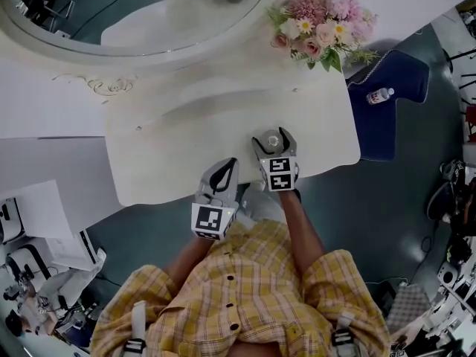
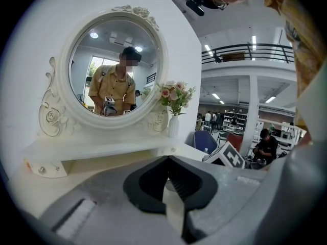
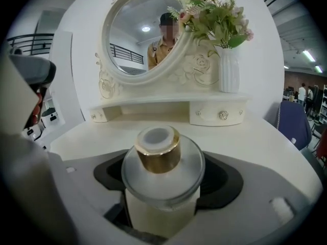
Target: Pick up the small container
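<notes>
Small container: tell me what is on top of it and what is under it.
On top of the small container sits a gold collar with a white cap. Its wide body hides what lies under it.

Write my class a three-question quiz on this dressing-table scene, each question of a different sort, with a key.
1. What stands between the jaws of the right gripper?
A) a cup
B) a gold-capped container
C) a brush
2. True or false: the jaws of the left gripper are wide apart.
3. Fill in: the flowers beside the mirror stand in a white ____.

Key: 1 B; 2 false, their tips meet with nothing between them; 3 vase.
</notes>
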The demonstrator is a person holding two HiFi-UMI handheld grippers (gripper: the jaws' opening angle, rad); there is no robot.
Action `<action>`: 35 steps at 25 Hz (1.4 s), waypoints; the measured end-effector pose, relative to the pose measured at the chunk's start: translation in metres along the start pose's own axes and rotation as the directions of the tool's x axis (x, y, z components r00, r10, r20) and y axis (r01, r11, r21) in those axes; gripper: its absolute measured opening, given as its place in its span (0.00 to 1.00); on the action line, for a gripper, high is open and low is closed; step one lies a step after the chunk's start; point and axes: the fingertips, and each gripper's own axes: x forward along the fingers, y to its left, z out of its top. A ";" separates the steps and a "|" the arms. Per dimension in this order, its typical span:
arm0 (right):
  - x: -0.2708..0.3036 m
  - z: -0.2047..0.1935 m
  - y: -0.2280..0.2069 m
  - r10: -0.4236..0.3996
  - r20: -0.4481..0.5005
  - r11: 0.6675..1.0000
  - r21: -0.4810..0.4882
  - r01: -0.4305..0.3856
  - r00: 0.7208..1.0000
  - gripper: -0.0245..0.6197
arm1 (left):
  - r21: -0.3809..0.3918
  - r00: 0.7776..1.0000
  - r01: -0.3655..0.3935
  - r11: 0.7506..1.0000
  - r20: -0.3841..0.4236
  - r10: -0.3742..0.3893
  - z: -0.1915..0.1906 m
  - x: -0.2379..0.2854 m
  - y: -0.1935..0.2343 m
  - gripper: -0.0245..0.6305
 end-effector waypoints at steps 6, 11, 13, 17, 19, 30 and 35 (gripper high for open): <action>0.008 -0.005 0.001 -0.017 -0.020 0.999 -0.035 0.017 1.000 0.60 | -0.004 1.000 -0.010 1.000 -0.009 0.010 -0.001 0.000 0.006 0.04; 0.010 -0.005 -0.001 -0.041 -0.002 0.998 -0.044 0.041 0.999 0.59 | 0.007 1.000 -0.017 1.000 -0.012 0.017 -0.001 0.001 0.012 0.04; 0.010 -0.003 -0.002 -0.050 0.006 0.997 -0.051 0.050 0.999 0.57 | 0.008 1.000 -0.020 1.000 -0.013 0.020 -0.001 0.000 0.013 0.04; 0.010 -0.003 -0.002 -0.060 0.015 0.996 -0.063 0.061 0.998 0.56 | 0.010 1.000 -0.024 1.000 -0.015 0.024 -0.002 -0.003 0.015 0.04; 0.009 -0.003 -0.002 -0.066 0.016 0.996 -0.066 0.066 0.998 0.57 | 0.011 1.000 -0.023 1.000 -0.015 0.023 -0.003 -0.003 0.015 0.04; 0.004 0.000 -0.005 -0.046 0.024 0.999 -0.022 0.046 0.999 0.57 | 0.015 1.000 -0.026 1.000 0.001 0.026 -0.004 -0.009 0.016 0.04; -0.005 0.007 -0.004 -0.045 0.027 0.999 -0.015 0.045 0.999 0.57 | 0.010 0.999 -0.031 0.999 0.014 0.031 -0.001 -0.014 0.017 0.04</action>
